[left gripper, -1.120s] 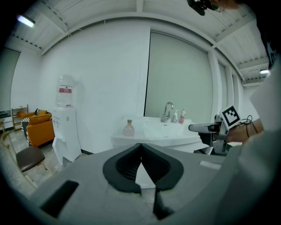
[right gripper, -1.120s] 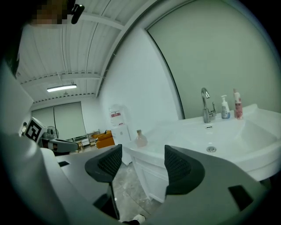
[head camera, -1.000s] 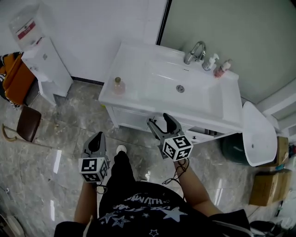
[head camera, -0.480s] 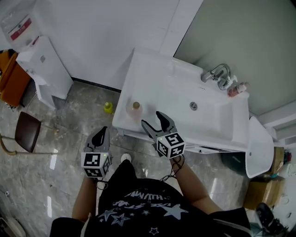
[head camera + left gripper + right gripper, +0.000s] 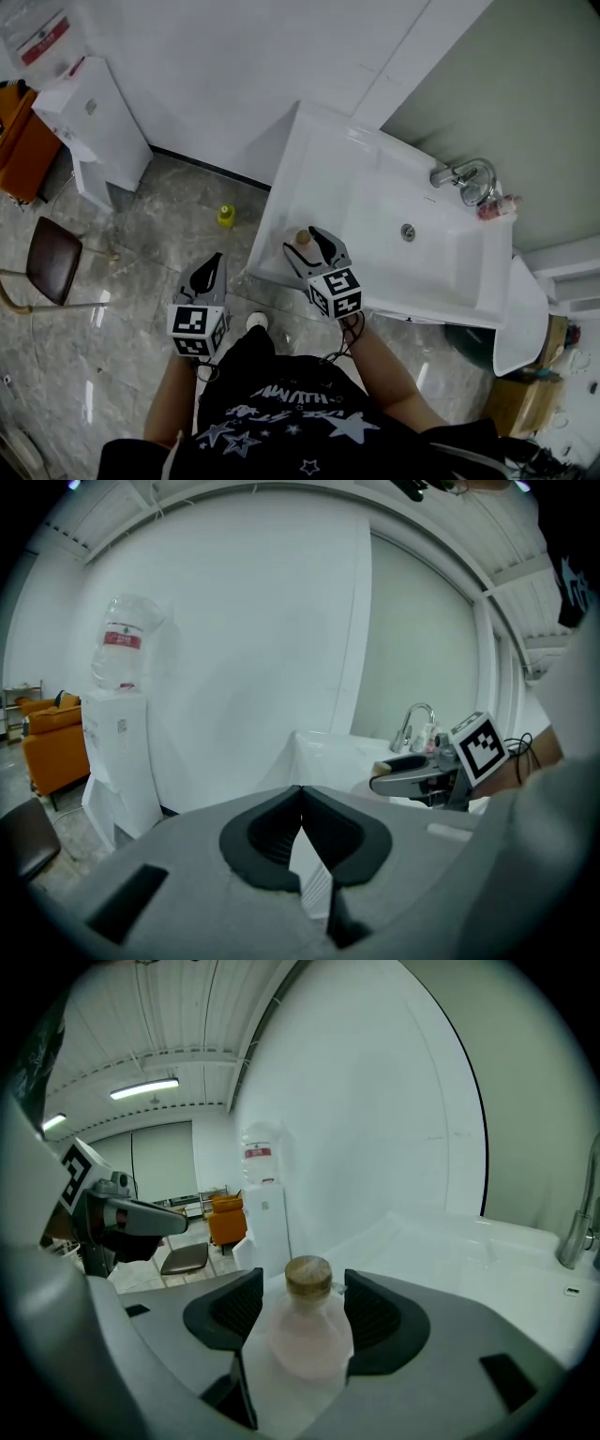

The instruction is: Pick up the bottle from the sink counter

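A small pale pink bottle (image 5: 309, 1330) with a brown cap stands on the near left corner of the white sink counter (image 5: 305, 173). In the head view the bottle (image 5: 302, 238) shows between the fingers of my right gripper (image 5: 306, 246). In the right gripper view the bottle fills the gap of my right gripper (image 5: 302, 1286); the jaws are closing around it and I see no firm press of the pads. My left gripper (image 5: 208, 274) hangs over the floor left of the counter, away from the bottle. In its own view the left gripper (image 5: 300, 791) is shut and holds nothing.
A faucet (image 5: 464, 176) and a small pump bottle (image 5: 494, 208) sit at the counter's far end, past the basin. A water dispenser (image 5: 89, 112), a brown chair (image 5: 52, 255) and a yellow object (image 5: 225, 217) stand on the marble floor at left.
My right gripper has come forward and left along the counter until the bottle stands between its jaws. The left gripper has stayed low at my side.
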`<state>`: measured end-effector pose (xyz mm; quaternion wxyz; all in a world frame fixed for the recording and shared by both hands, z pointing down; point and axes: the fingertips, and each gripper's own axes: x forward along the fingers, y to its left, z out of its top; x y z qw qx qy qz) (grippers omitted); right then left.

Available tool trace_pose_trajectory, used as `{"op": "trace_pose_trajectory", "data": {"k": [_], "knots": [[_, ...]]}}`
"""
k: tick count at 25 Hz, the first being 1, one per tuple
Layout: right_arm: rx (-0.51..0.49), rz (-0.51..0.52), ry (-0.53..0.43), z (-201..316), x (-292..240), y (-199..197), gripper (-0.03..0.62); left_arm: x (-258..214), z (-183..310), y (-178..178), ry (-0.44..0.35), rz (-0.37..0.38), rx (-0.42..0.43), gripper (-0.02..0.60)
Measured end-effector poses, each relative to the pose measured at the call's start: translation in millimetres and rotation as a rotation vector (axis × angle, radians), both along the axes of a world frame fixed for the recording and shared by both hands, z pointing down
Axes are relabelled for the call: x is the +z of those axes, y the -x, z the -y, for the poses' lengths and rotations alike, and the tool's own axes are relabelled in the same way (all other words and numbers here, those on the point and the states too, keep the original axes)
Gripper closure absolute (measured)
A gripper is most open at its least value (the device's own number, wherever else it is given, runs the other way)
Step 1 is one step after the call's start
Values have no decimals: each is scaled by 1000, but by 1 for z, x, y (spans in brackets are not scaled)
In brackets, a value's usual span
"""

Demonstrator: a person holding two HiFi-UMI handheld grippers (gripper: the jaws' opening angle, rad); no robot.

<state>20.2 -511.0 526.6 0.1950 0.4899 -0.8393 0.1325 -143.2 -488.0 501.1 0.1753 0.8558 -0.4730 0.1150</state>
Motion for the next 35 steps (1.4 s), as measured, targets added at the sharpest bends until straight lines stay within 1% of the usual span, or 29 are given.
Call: {"op": "trace_pose_trajectory", "data": {"k": [4,5,7,10,15,19,24,29,35], "knots": [[8,-24,-3,9,7,3,352,6,9,4,14,-1,3,565],[12,-31,-9,11,8,4,368,8,10,5,18,0,5,565],[16,-50,-26,13,9,5,430,11,12,6,26,3,6,565],[24,-46,-31,15,7,6,456,14,16,8,35,1,8,565],[26,-56,-22,14,6,6,459,18,16,-1,42,16,35,565],[38,-11,-44,12,-9,3,459,10,14,-10,23,20,49,565],[45,26,-89,0,-40,-6,459,-3,-3,-20,0,27,52,565],[66,49,-119,-28,-67,-29,459,-18,-27,-38,-30,36,61,565],[103,46,-157,-73,-92,-71,459,-36,-69,-73,-65,38,95,565]]}}
